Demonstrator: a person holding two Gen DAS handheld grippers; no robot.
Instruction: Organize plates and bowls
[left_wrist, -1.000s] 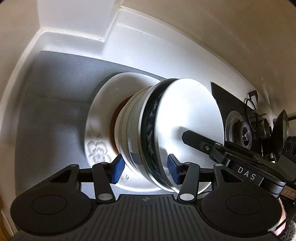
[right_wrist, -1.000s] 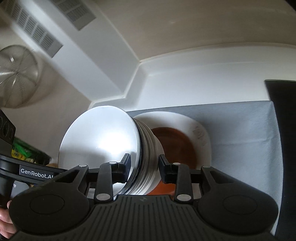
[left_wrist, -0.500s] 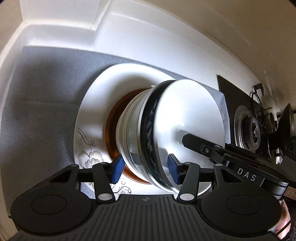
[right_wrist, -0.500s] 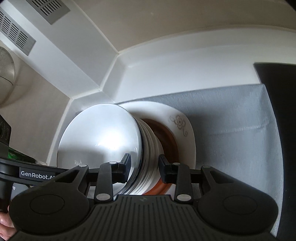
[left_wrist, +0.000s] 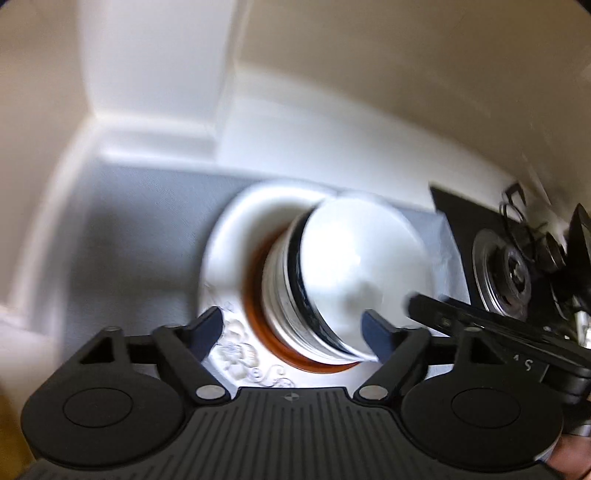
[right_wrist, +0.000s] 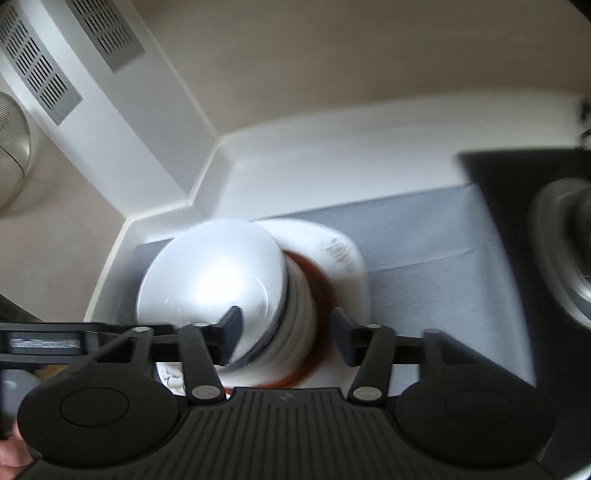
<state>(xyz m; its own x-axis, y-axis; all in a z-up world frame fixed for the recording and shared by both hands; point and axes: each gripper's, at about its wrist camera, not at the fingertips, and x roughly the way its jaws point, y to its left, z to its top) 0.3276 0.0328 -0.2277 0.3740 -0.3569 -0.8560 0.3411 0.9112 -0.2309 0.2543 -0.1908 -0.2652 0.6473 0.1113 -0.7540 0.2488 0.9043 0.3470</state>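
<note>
A stack of white bowls (left_wrist: 332, 280), one with a dark blue pattern, rests on a brown plate (left_wrist: 255, 295) that lies on a large white flowered plate (left_wrist: 225, 258). The stack also shows in the right wrist view (right_wrist: 221, 280). My left gripper (left_wrist: 295, 328) is open, its blue pads apart on either side of the stack and clear of it. My right gripper (right_wrist: 284, 336) is open too, its fingers spread around the other side of the stack. Both views are motion-blurred.
The plates lie on a grey mat (left_wrist: 140, 240) in a white counter corner (right_wrist: 207, 192). A black gas hob with burner (left_wrist: 506, 266) is to the right. A vent panel (right_wrist: 44, 70) and a metal strainer (right_wrist: 11, 155) are on the wall at left.
Both grippers have opened wider and pulled back from the bowl stack, which now rests on the plates. Both cameras have moved back and tilted.
</note>
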